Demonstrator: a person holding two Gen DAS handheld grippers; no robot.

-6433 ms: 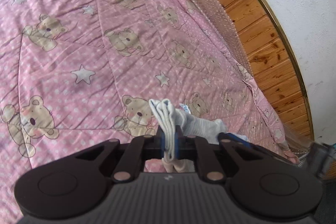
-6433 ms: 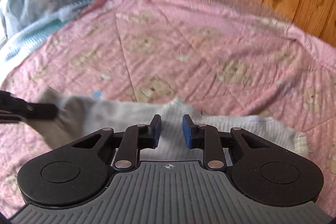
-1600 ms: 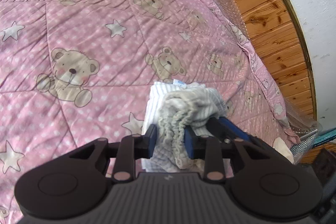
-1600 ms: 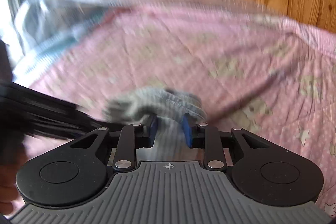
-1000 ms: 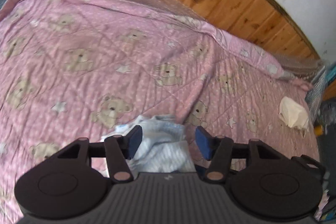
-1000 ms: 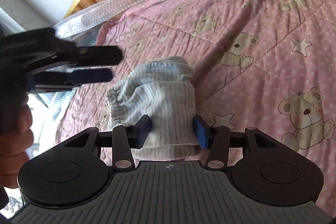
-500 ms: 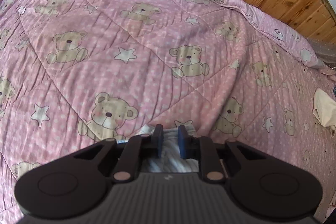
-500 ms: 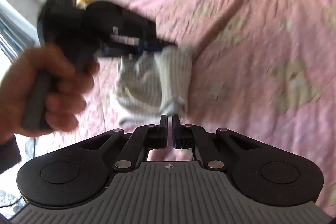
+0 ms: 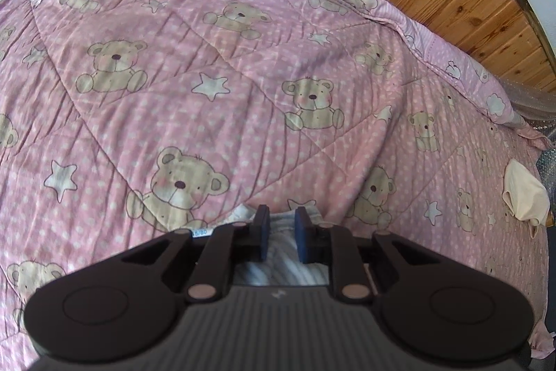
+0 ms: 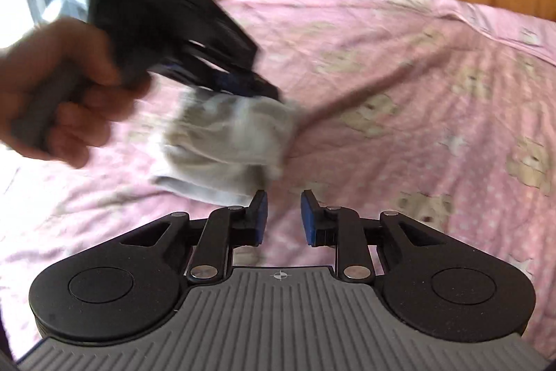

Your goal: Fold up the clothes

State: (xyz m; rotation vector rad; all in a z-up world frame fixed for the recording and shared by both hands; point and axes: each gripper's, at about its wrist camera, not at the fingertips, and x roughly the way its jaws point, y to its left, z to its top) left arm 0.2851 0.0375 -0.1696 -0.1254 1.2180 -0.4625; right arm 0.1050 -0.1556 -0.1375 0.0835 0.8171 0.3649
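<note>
I've got the left gripper (image 10: 257,86) clamped on the bundled grey striped garment (image 10: 226,141) over the pink bear-print quilt (image 9: 243,65), right gripper (image 10: 280,214) apart and empty; looks like the set-down stage, needing a flat placement.

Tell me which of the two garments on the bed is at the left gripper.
The striped grey bundle, folded, sits right at the left gripper. The cream garment lies apart, at the quilt's right edge.

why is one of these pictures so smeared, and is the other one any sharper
Right wrist view: motion blur smears the left gripper, the hand and the grey garment; only the right gripper is crisp. Left wrist view: mostly sharp, the pink quilt clear but bowed by the fisheye lens, with the garment between the fingers soft.
</note>
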